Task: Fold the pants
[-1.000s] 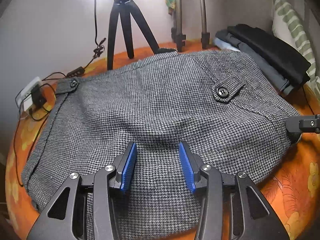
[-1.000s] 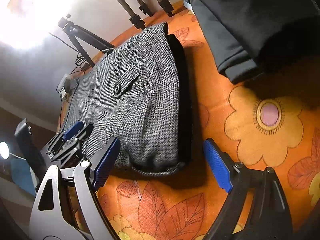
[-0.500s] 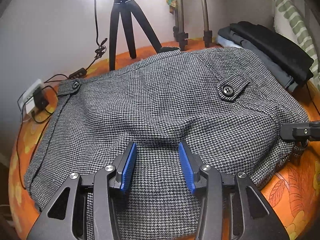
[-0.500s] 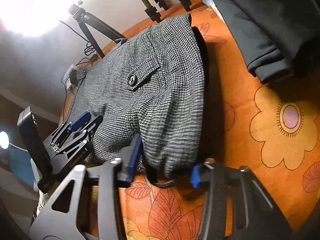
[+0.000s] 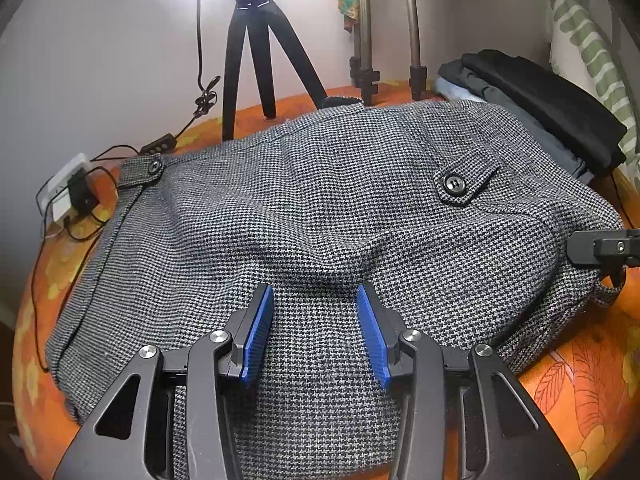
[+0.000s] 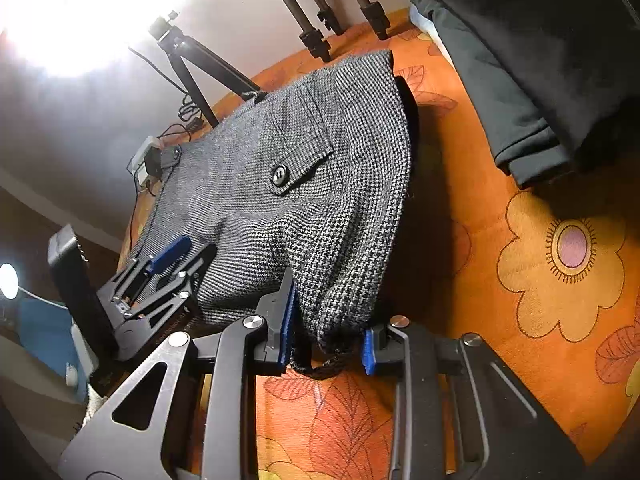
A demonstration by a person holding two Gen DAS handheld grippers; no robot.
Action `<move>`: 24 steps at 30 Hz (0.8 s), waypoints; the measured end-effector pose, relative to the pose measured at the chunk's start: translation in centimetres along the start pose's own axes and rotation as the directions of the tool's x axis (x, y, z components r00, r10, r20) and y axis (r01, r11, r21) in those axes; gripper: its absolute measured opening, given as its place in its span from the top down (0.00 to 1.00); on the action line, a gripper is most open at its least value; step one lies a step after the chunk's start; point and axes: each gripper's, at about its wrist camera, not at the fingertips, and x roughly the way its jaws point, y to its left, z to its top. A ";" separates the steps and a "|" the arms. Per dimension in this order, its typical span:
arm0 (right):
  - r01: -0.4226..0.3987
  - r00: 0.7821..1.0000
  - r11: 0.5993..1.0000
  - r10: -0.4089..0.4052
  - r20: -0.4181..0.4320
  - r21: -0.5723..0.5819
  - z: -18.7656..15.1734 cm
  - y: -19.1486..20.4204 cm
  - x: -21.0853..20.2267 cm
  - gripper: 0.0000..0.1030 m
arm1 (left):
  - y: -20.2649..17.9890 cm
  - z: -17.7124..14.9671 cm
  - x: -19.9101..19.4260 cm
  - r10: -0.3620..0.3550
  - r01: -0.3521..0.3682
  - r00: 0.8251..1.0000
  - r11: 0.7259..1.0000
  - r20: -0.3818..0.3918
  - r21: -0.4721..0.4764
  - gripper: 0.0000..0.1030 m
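Note:
Grey houndstooth pants (image 5: 320, 208) lie folded on the orange floral cloth, with a buttoned pocket flap (image 5: 454, 184). My left gripper (image 5: 316, 328) rests on the near edge of the pants, its blue pads apart with fabric lying between them; it also shows in the right wrist view (image 6: 160, 276). My right gripper (image 6: 328, 328) is shut on the right corner of the pants (image 6: 344, 280), lifting it slightly; a belt loop hangs below. Its tip shows at the right edge of the left wrist view (image 5: 600, 246).
A stack of dark folded clothes (image 5: 540, 108) (image 6: 520, 64) lies at the back right. A black tripod (image 5: 256, 52) and metal stand legs (image 5: 388, 40) stand behind the pants. A power strip with cables (image 5: 68, 196) sits at the left. The orange cloth (image 6: 520, 280) extends right.
My right gripper moved in and closed on the right corner of the pants, bunching and raising it. The left gripper stayed on the near edge, still open.

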 end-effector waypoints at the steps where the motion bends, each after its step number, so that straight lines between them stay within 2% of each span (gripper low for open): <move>1: 0.000 1.000 1.000 0.000 0.003 -0.002 0.0 0.1 -0.1 0.73 | 0.1 0.0 0.0 -0.003 0.003 1.000 1.000 0.001 -0.002 0.59; 6: 0.018 1.000 1.000 -0.018 0.004 -0.003 -0.1 0.2 0.1 0.74 | 0.6 -0.2 0.0 -0.034 0.034 0.999 0.999 0.004 -0.021 0.59; 11: 0.002 1.000 1.000 -0.003 0.023 0.000 0.3 0.7 -0.8 0.75 | 1.3 -0.5 -0.2 -0.079 0.079 0.997 0.996 0.008 -0.051 0.59; 19: 0.009 0.998 0.999 -0.006 0.064 -0.045 1.1 3.8 -2.3 0.76 | 3.9 -1.3 -1.2 -0.145 0.146 0.989 0.982 0.019 -0.117 0.59; 24: 0.054 0.995 0.994 -0.046 0.085 -0.096 2.4 6.5 -3.1 0.76 | 6.1 -3.0 -1.2 -0.207 0.205 0.978 0.968 0.005 -0.148 0.59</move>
